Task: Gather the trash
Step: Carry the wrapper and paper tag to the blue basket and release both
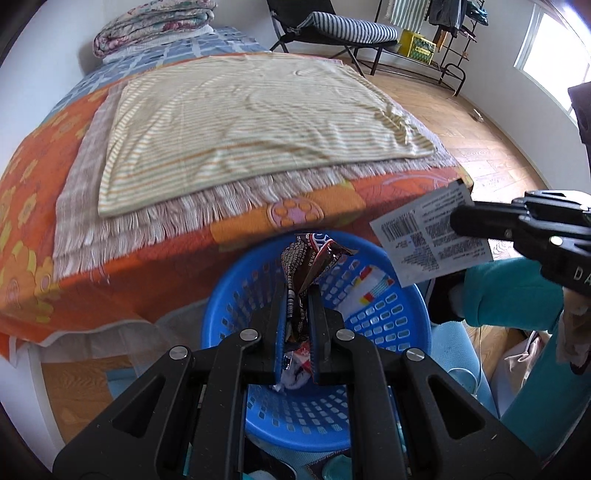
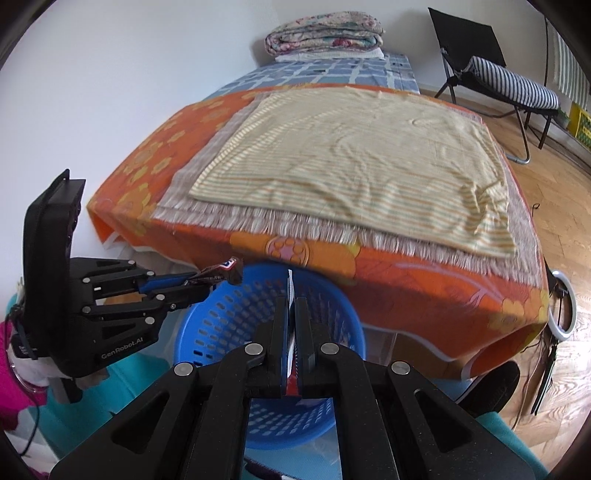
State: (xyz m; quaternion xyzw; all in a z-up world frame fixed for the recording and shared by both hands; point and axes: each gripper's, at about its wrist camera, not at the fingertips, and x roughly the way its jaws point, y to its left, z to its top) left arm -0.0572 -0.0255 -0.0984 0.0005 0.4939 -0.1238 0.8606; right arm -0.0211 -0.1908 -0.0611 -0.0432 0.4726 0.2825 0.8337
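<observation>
A blue perforated basket (image 1: 388, 317) stands on the floor at the foot of the bed; it also shows in the right wrist view (image 2: 221, 317). My left gripper (image 1: 300, 295) is shut on a crumpled brown snack wrapper (image 1: 314, 254) and holds it over the basket; both show from the side in the right wrist view, the gripper (image 2: 199, 282) and the wrapper (image 2: 221, 271). My right gripper (image 2: 291, 302) is shut on a flat white packet (image 2: 290, 284) seen edge-on, also above the basket. In the left wrist view the packet (image 1: 417, 240) shows a barcode, gripped by the right gripper (image 1: 461, 218). A white packet (image 1: 369, 291) lies inside the basket.
A bed with an orange flowered cover (image 1: 44, 236) and a striped yellow cloth (image 1: 251, 125) fills the middle. Folded quilts (image 1: 155, 26) lie at its head. A black chair with a striped cushion (image 1: 351, 29) and a rack stand on the wooden floor (image 1: 480, 147) to the right.
</observation>
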